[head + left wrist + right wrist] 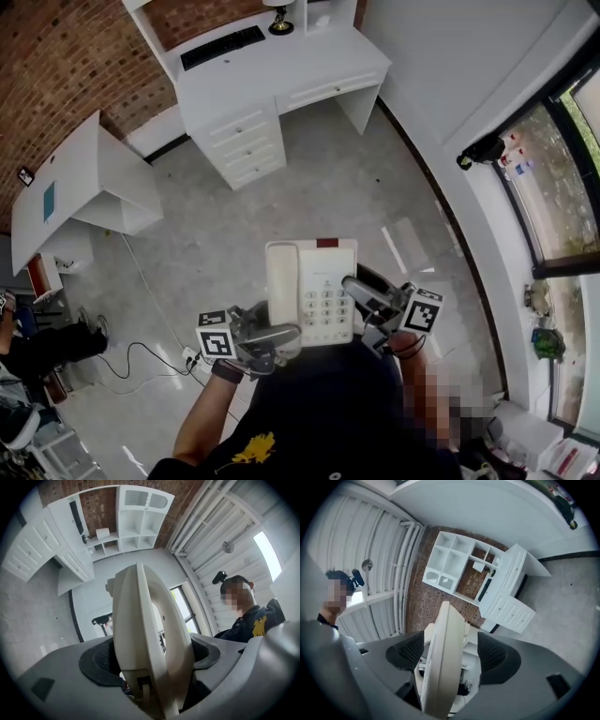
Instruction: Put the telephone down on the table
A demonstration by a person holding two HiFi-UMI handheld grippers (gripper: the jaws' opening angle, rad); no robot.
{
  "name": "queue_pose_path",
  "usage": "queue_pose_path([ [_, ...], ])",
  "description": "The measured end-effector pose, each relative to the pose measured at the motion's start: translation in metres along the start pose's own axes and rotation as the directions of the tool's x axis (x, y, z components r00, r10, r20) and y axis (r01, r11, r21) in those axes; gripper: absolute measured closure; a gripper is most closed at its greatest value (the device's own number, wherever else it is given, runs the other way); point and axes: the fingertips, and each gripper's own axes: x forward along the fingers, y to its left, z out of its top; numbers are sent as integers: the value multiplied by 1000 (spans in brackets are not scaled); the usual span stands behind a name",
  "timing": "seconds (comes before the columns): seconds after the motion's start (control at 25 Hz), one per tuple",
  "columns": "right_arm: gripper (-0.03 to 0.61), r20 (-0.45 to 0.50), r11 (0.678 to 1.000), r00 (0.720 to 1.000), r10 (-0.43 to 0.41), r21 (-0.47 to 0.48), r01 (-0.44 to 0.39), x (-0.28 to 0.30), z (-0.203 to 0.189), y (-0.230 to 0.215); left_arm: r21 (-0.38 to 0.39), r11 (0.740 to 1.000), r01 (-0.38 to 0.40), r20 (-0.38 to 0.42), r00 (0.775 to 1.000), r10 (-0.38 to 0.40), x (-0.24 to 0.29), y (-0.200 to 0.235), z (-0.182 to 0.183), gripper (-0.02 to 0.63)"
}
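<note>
The grey floor [309, 187] fills most of the head view, with a white desk [309, 70] against the brick wall [66, 66] well ahead. The cream telephone [314, 291] is in the air above the floor, face up, close to the person [319, 412]. The left gripper [274, 336] is clamped on its handset [282, 281] side, both pads against it. The right gripper [361, 298] stands wide around the opposite edge, one pad clearly off it. A black keyboard [222, 47] lies on the desk.
</note>
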Motion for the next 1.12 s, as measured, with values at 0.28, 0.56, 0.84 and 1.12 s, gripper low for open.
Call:
queue_pose_path([
  [0.28, 259, 0, 998, 999, 32, 59, -32, -27, -1, -5, -4, 1000, 11, 25, 1000, -10, 36, 1, 8, 198],
  [0.56, 312, 57, 996, 996, 70, 45, -72, -33, 38, -9, 34, 999, -26, 11, 1000, 25, 60, 4, 18, 198],
  [0.84, 373, 37, 992, 992, 119, 37, -120, -18, 63, -12, 44, 998, -54, 41, 998, 52, 72, 8, 41, 198],
  [1.12, 376, 19, 993, 994, 106, 50, -107, 10, 85, -28, 42, 998, -49, 38, 998, 47, 74, 29, 74, 198],
])
